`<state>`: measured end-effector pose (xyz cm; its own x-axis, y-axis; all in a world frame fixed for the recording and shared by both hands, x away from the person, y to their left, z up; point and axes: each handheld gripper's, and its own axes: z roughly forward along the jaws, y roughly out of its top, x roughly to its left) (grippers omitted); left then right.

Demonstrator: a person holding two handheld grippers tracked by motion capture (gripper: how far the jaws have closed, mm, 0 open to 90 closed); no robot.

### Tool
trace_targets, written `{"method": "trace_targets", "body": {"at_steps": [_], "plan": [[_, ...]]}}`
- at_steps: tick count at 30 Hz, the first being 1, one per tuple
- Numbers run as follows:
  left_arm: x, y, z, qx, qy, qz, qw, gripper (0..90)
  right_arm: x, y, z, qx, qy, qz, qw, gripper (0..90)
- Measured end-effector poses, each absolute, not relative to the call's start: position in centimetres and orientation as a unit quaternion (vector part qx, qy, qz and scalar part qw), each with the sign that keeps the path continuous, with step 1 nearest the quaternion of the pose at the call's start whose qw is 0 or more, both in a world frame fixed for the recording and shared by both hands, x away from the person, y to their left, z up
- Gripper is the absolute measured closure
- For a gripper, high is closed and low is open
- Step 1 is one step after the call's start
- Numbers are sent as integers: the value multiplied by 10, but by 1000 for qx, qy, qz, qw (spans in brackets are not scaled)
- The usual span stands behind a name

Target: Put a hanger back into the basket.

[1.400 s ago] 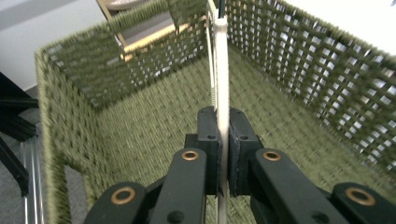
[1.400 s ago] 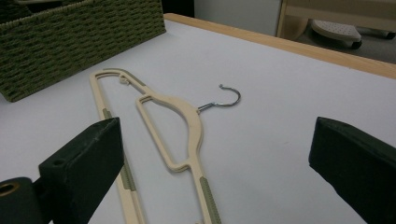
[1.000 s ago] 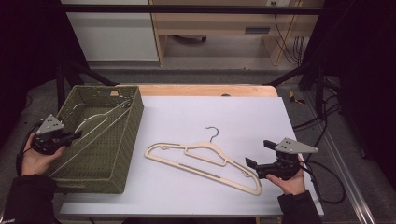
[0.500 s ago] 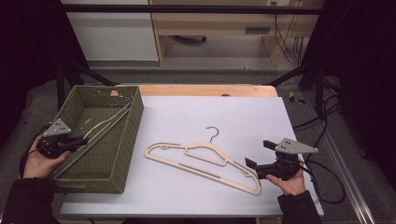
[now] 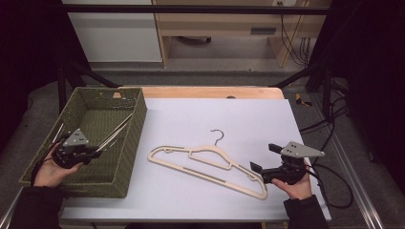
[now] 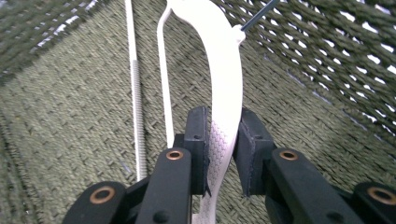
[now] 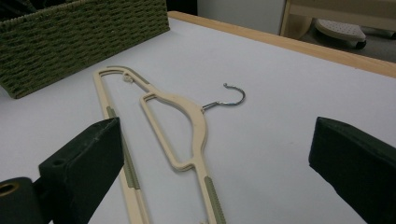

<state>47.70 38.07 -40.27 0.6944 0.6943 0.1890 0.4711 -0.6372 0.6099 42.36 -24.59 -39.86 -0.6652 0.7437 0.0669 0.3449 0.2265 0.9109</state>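
Left gripper (image 6: 223, 154): inside the green woven basket (image 5: 125, 143) at the table's left edge. Its 2 jaws have just been opening; the white hanger (image 6: 224, 93) sits between them, the left pad touching it, the right pad just clear. That hanger leans against the basket's right wall.

Right gripper (image 5: 261, 164): near the table's front right corner, jaws spread wide, nothing between them.

Cream hanger (image 5: 210, 164): flat on the white table (image 5: 191, 114), centre front, its end just beside the right gripper.
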Motion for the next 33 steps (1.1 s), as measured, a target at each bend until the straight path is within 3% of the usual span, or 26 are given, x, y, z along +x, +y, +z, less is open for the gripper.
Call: {"method": "trace_targets", "body": {"at_steps": [11, 15, 26, 30, 33], "plan": [[477, 373, -410, 898, 313, 197, 238, 700, 423, -246, -398, 358, 758, 508, 194, 42], [476, 376, -406, 893, 315, 198, 252, 638, 423, -245, -398, 360, 757, 511, 188, 43], [470, 379, -370, 798, 385, 267, 379, 129, 424, -243, -398, 359, 752, 520, 186, 33], [464, 375, -356, 760, 400, 276, 432, 42, 424, -243, -397, 358, 746, 530, 185, 31], [455, 367, -344, 747, 384, 293, 456, 61, 424, -244, -396, 356, 742, 537, 184, 31]]}}
